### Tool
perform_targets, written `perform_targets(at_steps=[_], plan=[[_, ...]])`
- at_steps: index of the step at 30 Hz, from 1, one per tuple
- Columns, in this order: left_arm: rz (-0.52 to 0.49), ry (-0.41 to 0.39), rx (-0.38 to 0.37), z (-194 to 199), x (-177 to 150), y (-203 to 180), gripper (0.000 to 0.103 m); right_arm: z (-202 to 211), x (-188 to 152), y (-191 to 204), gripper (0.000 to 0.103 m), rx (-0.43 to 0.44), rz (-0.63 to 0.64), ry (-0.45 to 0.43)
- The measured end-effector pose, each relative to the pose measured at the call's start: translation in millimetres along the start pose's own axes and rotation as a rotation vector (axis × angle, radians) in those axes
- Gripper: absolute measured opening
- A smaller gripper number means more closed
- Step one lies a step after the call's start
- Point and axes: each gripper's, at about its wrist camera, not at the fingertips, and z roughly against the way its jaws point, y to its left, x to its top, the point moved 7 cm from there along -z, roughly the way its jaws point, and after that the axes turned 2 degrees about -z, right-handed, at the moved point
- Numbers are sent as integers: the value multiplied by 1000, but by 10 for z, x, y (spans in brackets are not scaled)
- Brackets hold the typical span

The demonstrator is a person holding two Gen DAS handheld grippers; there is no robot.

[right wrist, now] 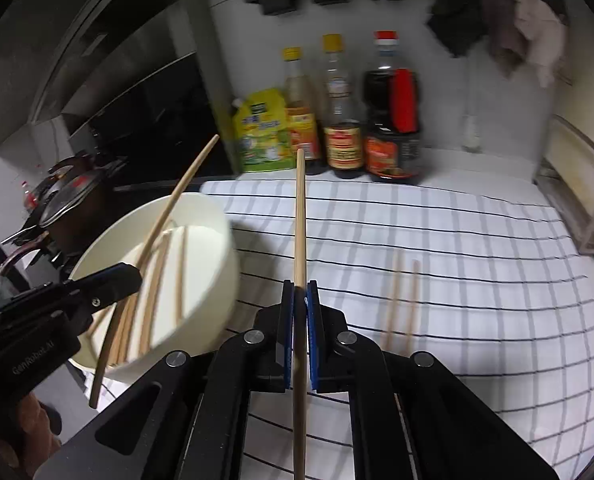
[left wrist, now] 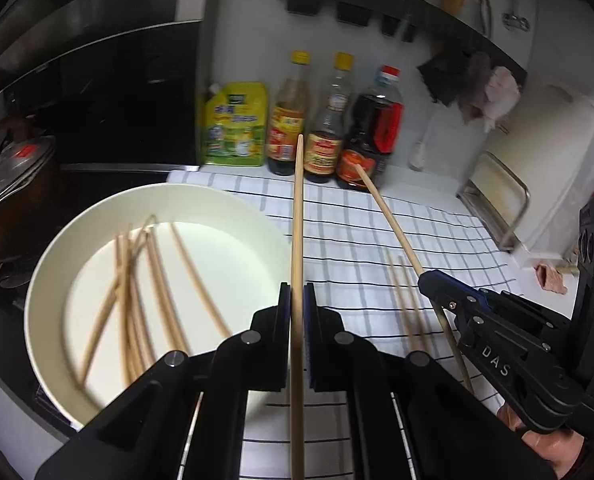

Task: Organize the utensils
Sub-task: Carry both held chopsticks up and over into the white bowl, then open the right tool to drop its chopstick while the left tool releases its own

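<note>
**Each claw grips one chopstick beside the white bowl**

The left gripper (left wrist: pixel 297 292) is clenched on a wooden chopstick (left wrist: pixel 297 220), just right of the white bowl (left wrist: pixel 257 216). The right gripper (right wrist: pixel 300 292) grasps a second chopstick (right wrist: pixel 300 216), farther right of the bowl, above the checked cloth (right wrist: pixel 477 280). Several chopsticks (left wrist: pixel 137 288) lie inside the bowl. Two loose chopsticks (right wrist: pixel 403 300) rest on the cloth, well right of the bowl. Sauce bottles (left wrist: pixel 329 120) stand behind the bowl, against the wall.

Bowl (left wrist: pixel 265 232) at the bench's left edge, chopsticks (left wrist: pixel 157 284) in it, bottles (left wrist: pixel 329 136) along the back edge, two loose chopsticks (right wrist: pixel 403 300) mid-bench on the cloth (right wrist: pixel 457 260).
</note>
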Motion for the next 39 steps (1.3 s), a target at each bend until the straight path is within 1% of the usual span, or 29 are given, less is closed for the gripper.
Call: perform_targets(at_steps=[6, 11, 17, 24, 26, 28, 29, 30, 31, 33, 36, 39], plan=[[87, 8, 50, -9, -59, 579, 7, -323, 61, 571, 6, 81, 55, 47], [127, 15, 90, -21, -121, 928, 7, -612, 65, 1019, 6, 138, 97, 94], [166, 43, 123, -140, -181, 1220, 7, -882, 32, 1230, 6, 159, 103, 153], [188, 72, 134, -249, -244, 1353, 7, -1013, -9, 1283, 6, 158, 105, 185], [205, 69, 134, -240, -257, 1381, 15, -1002, -10, 1266, 7, 150, 105, 178], [207, 59, 153, -215, -255, 1408, 30, -970, 9, 1236, 13, 135, 104, 162], [208, 55, 163, -198, -260, 1423, 34, -951, 15, 1219, 13, 133, 99, 156], [212, 52, 165, -186, -260, 1431, 42, -934, 18, 1212, 13, 134, 96, 154], [217, 48, 169, -168, -263, 1442, 47, -912, 17, 1197, 13, 133, 91, 151], [223, 42, 176, -134, -269, 1448, 48, -880, 12, 1175, 13, 131, 92, 147], [226, 41, 179, -99, -281, 1424, 53, -820, -6, 1144, 13, 125, 91, 139], [223, 42, 179, -43, -311, 1395, 56, -739, -37, 1113, 14, 121, 85, 131]])
